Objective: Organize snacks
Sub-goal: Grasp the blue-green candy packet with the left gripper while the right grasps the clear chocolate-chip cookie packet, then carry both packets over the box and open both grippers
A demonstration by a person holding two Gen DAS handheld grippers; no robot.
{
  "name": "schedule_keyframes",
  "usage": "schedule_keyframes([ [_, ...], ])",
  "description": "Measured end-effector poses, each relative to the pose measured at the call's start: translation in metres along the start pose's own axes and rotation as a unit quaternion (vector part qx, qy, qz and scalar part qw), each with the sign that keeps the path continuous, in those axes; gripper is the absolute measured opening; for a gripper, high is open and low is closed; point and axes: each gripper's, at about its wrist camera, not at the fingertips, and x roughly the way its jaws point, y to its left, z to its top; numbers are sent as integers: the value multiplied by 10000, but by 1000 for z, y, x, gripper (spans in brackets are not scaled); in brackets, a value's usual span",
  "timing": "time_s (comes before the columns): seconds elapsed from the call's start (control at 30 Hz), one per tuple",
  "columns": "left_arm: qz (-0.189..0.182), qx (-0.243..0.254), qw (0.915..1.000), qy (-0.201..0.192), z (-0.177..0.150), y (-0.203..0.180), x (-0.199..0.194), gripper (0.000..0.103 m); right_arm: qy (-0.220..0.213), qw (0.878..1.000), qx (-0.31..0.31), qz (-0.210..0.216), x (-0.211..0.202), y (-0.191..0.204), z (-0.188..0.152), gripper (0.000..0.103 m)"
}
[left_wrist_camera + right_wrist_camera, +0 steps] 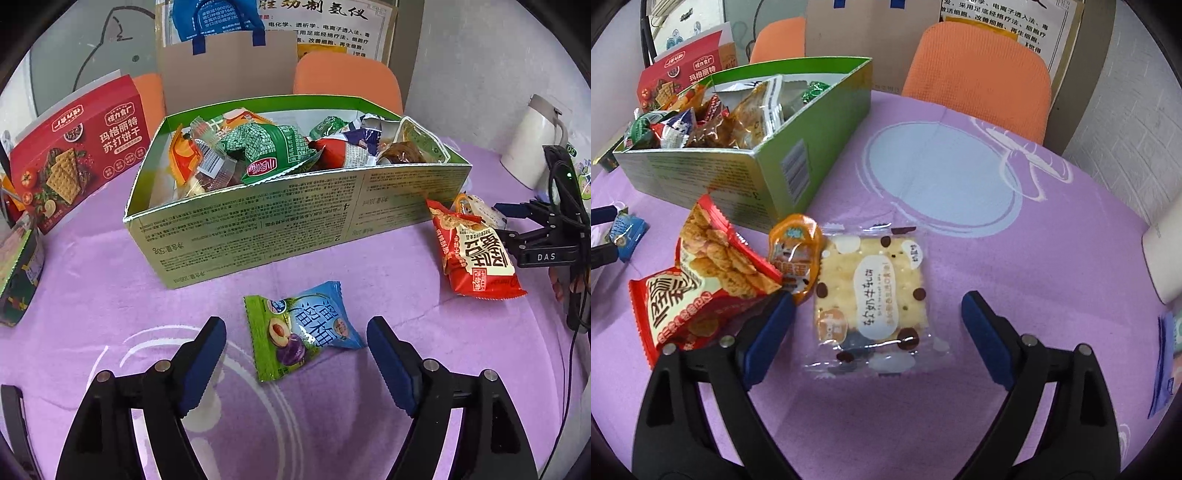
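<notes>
Purple cloth covers the round surface, and both tools hang over it with their jaws spread and nothing between the pads.

Nearest the left tool [295,347] lies one green-and-blue plum packet [301,328], just ahead at twelve o'clock between the two fingers, its long axis slanting from seven to one o'clock. Nearest the right tool [877,319] lies one clear cracker packet [873,295], also at twelve o'clock between the fingers, roughly square and set slightly askew. The right tool's left finger touches or nearly touches one red crisp bag [701,273] at ten o'clock; one small orange packet [796,251] sits at eleven o'clock, wedged between bag and crackers.

Each tool is therefore nearer its own packet, so I judge two separate pickups likely.

Farther off stands one open green box [258,229], already heaped with wrapped snacks, at twelve o'clock from the left tool and eleven from the right. Behind it: one red cracker carton [81,147], two orange chairs [979,74], one white jug [532,140].
</notes>
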Motion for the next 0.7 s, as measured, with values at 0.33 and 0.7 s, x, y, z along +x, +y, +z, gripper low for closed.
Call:
schedule_keyframes([
  [0.33, -104, -122, 9998, 83, 8, 0, 16, 71, -261, 9988, 374, -170, -27, 17, -28, 65],
  [0.7, -408, 138, 9988, -249, -1, -13, -28, 36, -588, 9955, 678, -302, -80, 34, -57, 58],
])
